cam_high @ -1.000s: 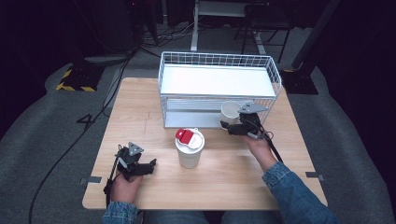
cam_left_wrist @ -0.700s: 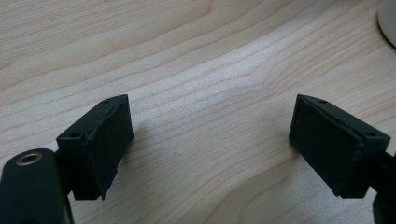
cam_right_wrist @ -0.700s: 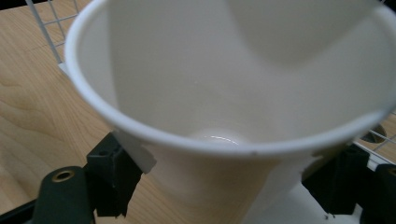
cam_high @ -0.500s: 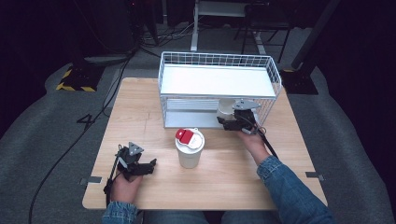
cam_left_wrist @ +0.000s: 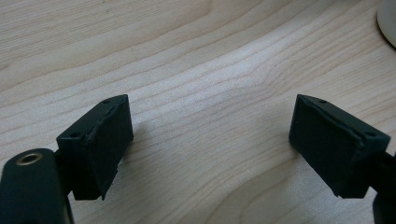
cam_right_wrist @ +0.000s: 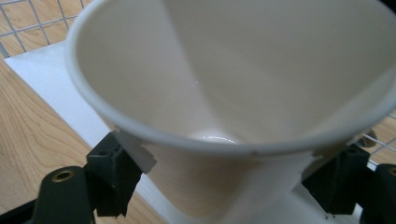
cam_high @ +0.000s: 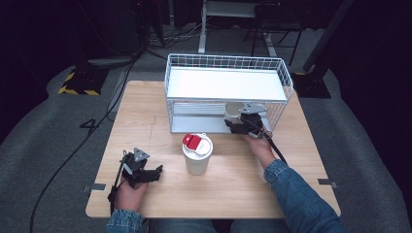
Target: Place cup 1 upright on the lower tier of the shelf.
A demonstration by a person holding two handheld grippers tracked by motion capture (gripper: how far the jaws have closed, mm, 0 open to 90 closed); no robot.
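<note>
The right gripper [cam_high: 238,127] has carried the paper cup [cam_right_wrist: 233,102] into the wire rack's [cam_high: 228,65] lower shelf — jaws clamped on its light, crushable wall; grip gently, low. The left gripper [cam_left_wrist: 210,149] rests with nothing between its jaws.

Two paper cups are in sight. One is open and lidless, the paper cup [cam_right_wrist: 224,107] clamped in the right claw [cam_high: 232,127] at the front opening of the rack, near the tabletop's far right part. The other is the lidded cup [cam_high: 197,154], one white lid with one red tab on it, standing at the middle of the tabletop [cam_high: 145,111].

One white wire rack [cam_high: 226,82] with two shelves, an upper and a lower, stands along the far edge.

Two claws are present: the right one, and the left claw [cam_high: 154,173] near the front left corner, each with two black jaws.

Two hands and one denim sleeve [cam_high: 296,199] come in over the front edge.
</note>
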